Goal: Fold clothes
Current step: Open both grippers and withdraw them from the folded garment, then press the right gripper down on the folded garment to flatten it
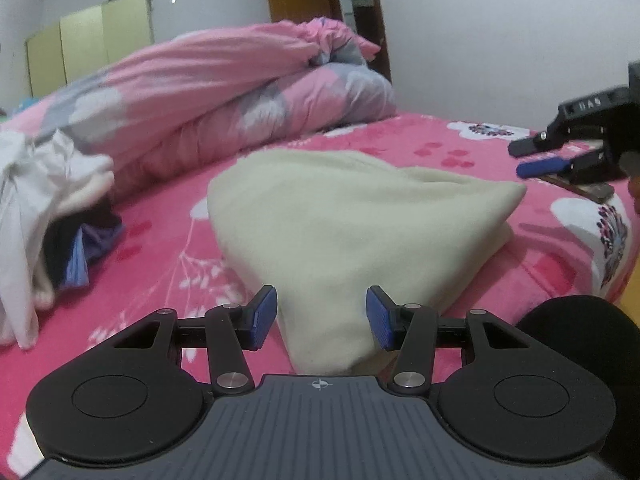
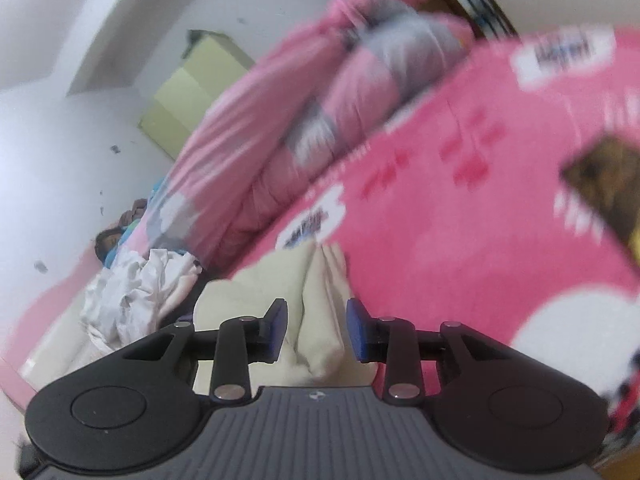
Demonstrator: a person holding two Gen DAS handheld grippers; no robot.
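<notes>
A cream folded garment (image 1: 344,232) lies on the pink flowered bed sheet (image 1: 168,216). My left gripper (image 1: 321,318) is open, with its near corner between the blue pads, not pinched. My right gripper (image 1: 560,156) shows at the right edge of the left wrist view, above the sheet beyond the garment's right corner. In the tilted, blurred right wrist view the right gripper (image 2: 317,330) is open and empty, with the garment's folded edge (image 2: 320,320) between and past the pads.
A rolled pink and grey quilt (image 1: 224,92) lies along the back of the bed. A pile of white and dark clothes (image 1: 48,216) sits at the left. The bed's right edge (image 1: 616,264) drops off near a dark object.
</notes>
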